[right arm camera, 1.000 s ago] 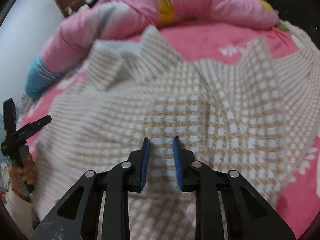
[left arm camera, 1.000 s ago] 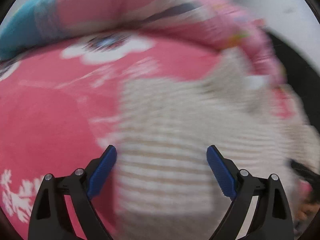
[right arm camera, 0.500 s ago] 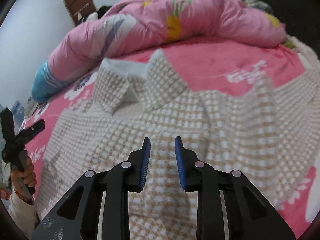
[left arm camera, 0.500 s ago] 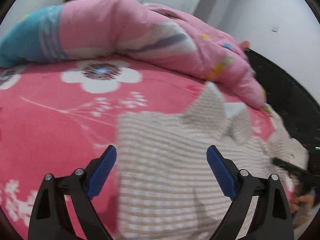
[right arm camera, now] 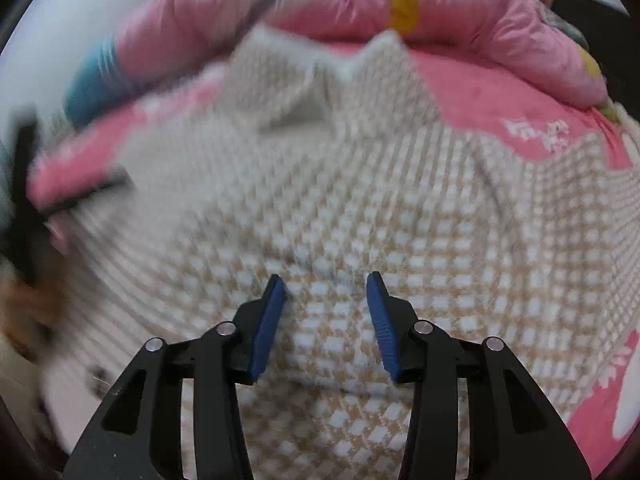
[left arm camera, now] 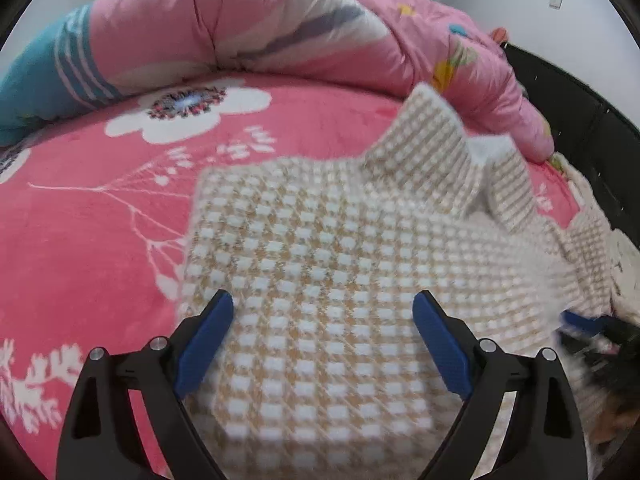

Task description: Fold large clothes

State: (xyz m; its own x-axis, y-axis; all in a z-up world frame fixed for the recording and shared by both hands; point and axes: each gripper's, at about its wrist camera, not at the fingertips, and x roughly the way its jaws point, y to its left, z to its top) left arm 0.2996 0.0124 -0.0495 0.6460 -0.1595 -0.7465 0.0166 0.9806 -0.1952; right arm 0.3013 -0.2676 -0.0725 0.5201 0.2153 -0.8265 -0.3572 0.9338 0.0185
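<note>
While the beige-and-white checked knit garment (left arm camera: pixel 320 280) lies spread on the pink floral bedsheet (left arm camera: pixel 88 240) | left gripper (left arm camera: pixel 322 344) wide open, empty | right gripper (right arm camera: pixel 326 320) opening, pads off the cloth | advice: pinch one layer at an edge before folding.

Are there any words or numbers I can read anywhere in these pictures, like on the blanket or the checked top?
None can be read.
Pink bedsheet: white marks that may be letters, too blurred to read.
Checked top: pattern only, no words.
Pink duvet: shapes only, no words.
</note>
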